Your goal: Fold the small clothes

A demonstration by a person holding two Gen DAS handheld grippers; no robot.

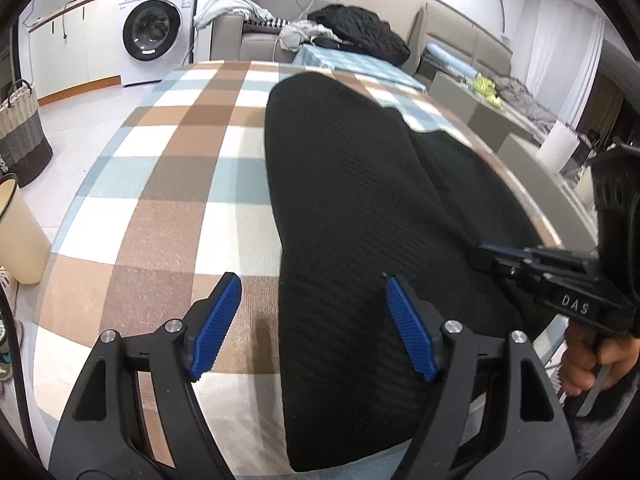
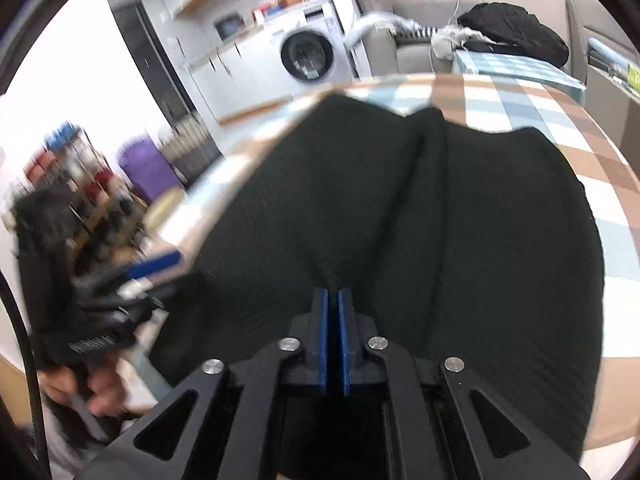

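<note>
Black garment [image 1: 360,200] on checked table [image 1: 160,200] | left gripper [image 1: 314,320] wide (nothing between) | right gripper [image 2: 332,300] pinching garment

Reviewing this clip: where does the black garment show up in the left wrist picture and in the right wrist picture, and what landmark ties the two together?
Left wrist: the black garment runs from centre to lower right on the checked tablecloth.
Right wrist: the black garment fills the middle, its near edge bunched at the shut right tool.
Shared landmark: the washing machine, behind the table in both.
</note>
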